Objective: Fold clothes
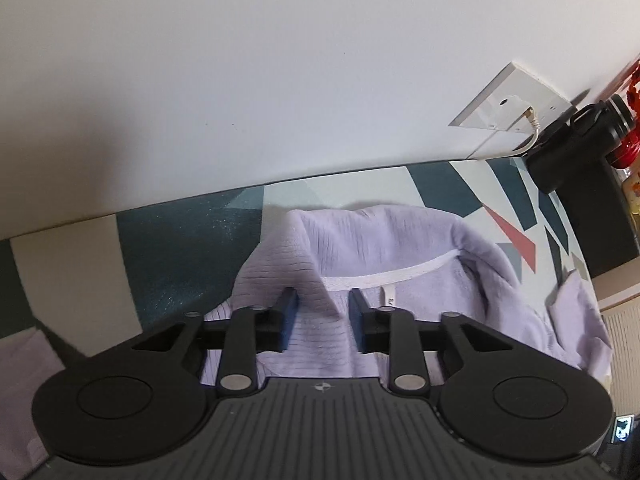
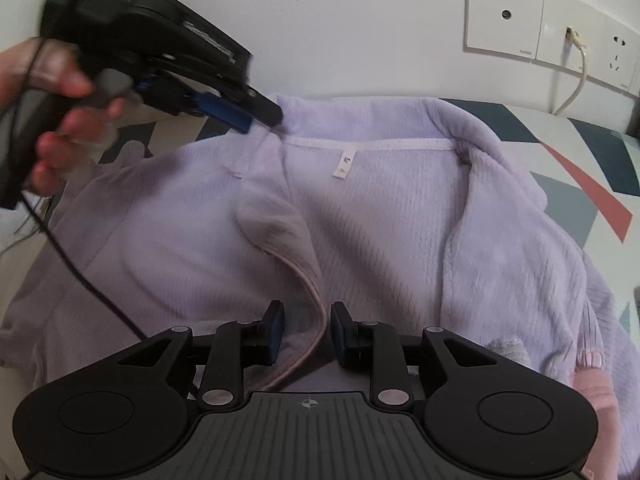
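Note:
A lilac fleece garment (image 2: 380, 220) lies front-open on a patterned surface (image 2: 592, 184), its collar toward the wall and a white label (image 2: 345, 166) showing inside the neck. My left gripper (image 1: 323, 312) is shut on the left collar flap, and the fabric (image 1: 400, 240) rises in a ridge between its fingers. From the right wrist view that left gripper (image 2: 272, 116) sits at the collar's left corner, held by a hand (image 2: 60, 92). My right gripper (image 2: 308, 320) is open low over the garment's front. The pink-trimmed front edge (image 2: 316, 304) runs loose between its pads.
A white wall rises just behind the collar, with a socket panel (image 2: 540, 28) and a plugged white cable. Black devices (image 1: 580, 152) stand at the far right of the surface. A black cord (image 2: 80, 272) trails over the left sleeve. A pink cloth (image 2: 592, 388) lies at the lower right.

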The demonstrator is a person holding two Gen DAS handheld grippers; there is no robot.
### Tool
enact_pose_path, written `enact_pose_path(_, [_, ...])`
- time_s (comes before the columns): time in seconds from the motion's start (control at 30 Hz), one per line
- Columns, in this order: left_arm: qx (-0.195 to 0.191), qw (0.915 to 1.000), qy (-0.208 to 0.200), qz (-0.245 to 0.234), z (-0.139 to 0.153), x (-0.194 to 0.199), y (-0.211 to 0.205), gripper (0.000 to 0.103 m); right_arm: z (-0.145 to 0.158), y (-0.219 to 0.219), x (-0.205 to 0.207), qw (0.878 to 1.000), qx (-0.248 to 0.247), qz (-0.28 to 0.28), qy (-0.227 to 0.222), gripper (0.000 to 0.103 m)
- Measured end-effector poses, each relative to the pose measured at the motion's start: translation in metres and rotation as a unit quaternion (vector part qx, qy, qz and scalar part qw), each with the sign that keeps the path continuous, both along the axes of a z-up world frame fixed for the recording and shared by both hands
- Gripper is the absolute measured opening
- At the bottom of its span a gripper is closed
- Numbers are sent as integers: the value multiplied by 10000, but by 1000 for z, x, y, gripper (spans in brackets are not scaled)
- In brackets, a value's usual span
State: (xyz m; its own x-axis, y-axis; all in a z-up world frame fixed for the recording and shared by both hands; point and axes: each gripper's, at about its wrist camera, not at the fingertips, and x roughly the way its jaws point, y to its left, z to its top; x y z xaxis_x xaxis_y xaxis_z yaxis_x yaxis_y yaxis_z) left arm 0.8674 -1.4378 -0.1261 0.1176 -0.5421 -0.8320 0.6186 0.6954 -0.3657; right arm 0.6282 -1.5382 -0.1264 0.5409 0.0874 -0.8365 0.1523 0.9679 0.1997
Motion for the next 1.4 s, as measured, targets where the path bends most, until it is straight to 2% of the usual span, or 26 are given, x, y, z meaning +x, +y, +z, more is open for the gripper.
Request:
enact_pose_path(0.07, [-105,9998,-146,-35,-4,-3,3,9,0,0,-4,10000,-2,-17,-10,25])
enact_pose_path(0.13, [-235,9993,-287,-31,-6,-7,7,7,-1,-1,-6,10000,38,-61,-24,23])
enact_pose_path(0.27, [-400,9982,-426,130,-11,-9,10,7,1,-8,-7,9995,55,-289,-113,6])
enact_pose_path(0.37, [-491,9975,-449,238,-15,-7,9,7,3,-23,-9,9982,160,-573,-116,5])
enact_pose_path(0.53, [-620,9963,-475,350,-23,-8,9,7,-4,-27,-9,9983,-142,-555,-40,5])
enact_pose_path(0.63, [-682,9961,-388,399,-23,-4,11,10,-7,-30,-7,9978,-83,-649,-40,5])
enact_pose_path(0.7, [-697,9961,-448,314,-16,-5,16,12,-7,-26,-6,9981,-211,-585,-17,6])
enact_pose_path(0.77, [-712,9949,-693,201,-1,-10,27,20,-6,-23,-7,9981,-321,-534,16,10])
enact_pose_path(0.87, [-741,9896,-1227,73,30,-20,57,20,-5,-22,-7,9977,-410,-531,56,18])
enact_pose_path(0.93, [-815,9881,-1306,16,43,-25,86,22,-4,-23,-7,9979,-368,-538,58,18])
enact_pose_path(0.97, [-744,9886,-1310,22,45,-28,101,26,-4,-23,-7,9979,-365,-540,63,19])
enact_pose_path(1.07, [-341,9903,-1346,106,39,-41,145,42,-3,-20,-6,9978,-432,-504,79,22])
enact_pose_path(1.17, [49,9898,-1375,371,29,-51,186,47,-1,-16,-6,9977,-500,-441,99,24])
enact_pose_path(1.3, [59,9899,-1111,877,19,-58,234,57,12,-13,-11,9985,-467,-299,2,28])
enact_pose_path(1.4, [155,9909,-954,934,7,-65,252,60,19,-9,-15,9994,-317,-162,-50,29])
